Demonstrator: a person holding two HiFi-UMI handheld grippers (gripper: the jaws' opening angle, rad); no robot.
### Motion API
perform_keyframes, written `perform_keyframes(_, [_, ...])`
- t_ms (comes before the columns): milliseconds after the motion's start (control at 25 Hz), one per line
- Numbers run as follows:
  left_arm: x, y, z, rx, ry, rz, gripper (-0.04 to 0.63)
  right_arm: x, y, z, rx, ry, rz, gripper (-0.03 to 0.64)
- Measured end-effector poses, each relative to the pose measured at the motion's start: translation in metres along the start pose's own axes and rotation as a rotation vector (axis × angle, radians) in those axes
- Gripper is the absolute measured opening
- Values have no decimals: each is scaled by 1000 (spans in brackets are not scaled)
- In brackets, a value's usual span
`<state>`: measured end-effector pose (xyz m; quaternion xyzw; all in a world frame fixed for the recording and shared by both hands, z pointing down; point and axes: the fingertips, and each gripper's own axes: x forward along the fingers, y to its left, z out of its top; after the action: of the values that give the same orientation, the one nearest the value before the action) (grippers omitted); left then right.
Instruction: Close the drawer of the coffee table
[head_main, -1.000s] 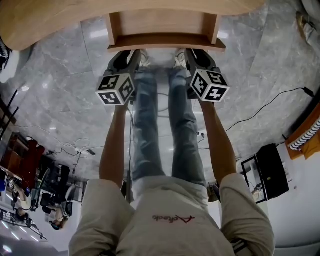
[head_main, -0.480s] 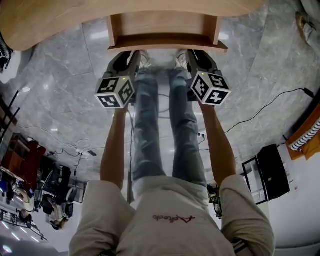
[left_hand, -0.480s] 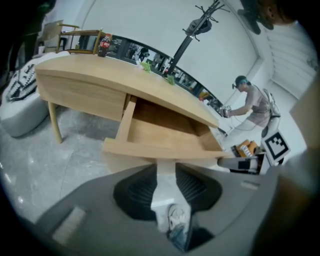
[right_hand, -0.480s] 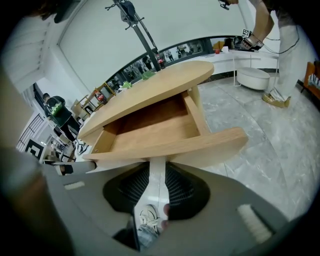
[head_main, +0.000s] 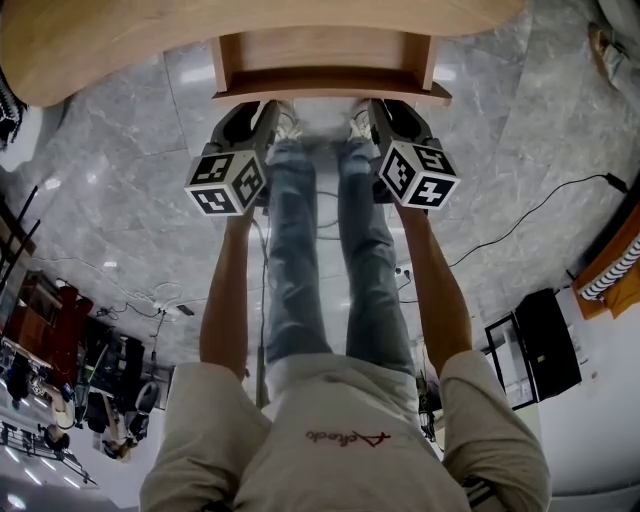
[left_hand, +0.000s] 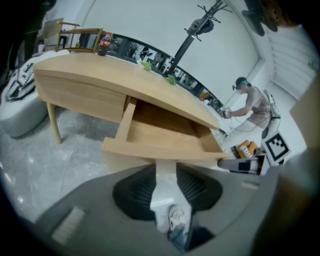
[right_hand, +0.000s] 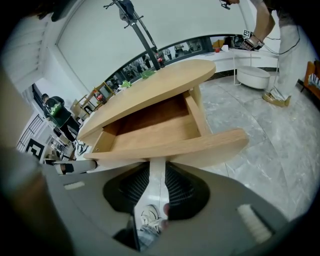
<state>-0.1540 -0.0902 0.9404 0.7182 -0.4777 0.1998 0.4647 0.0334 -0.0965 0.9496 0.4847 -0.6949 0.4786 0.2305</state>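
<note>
left gripper (left_hand: 165, 169) just opening, right gripper (right_hand: 157, 169) just closing; empty, near drawer (head_main: 325, 84)

A grey marbled floor (head_main: 520, 130) is seen throughout. A black cable (head_main: 530, 212) is laid across it toward the right, where a black case (head_main: 545, 342) is stood. Dark equipment and tangled wires (head_main: 110, 370) are heaped at the lower left. In the left gripper view a black coat stand (left_hand: 192, 30) is set against the white wall, a wooden chair (left_hand: 75, 34) is placed far left — a dark bottle with a red label (left_hand: 104, 44) is seen beside it — and a person (left_hand: 252, 102) is shown bent forward at the right.
</note>
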Motion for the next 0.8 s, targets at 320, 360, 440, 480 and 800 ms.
perform_keyframes(320, [15,10,31,28,-31,-8,126,19,3,30,-1,-45,1,102])
perform_keyframes(360, [18,11,36,30,-37,-9,126,21,3,35,-4,-50,2,102])
perform_keyframes(440, [23,11,46,36,-48,-12,126,25,2,46,-9,-64,5,101])
perform_keyframes(480, [26,10,51,41,-53,-14,126,27,1,51,-9,-70,5,101])
perform_keyframes(800, [48,15,88,78,-76,-26,127,47,-3,91,-25,-121,4,101])
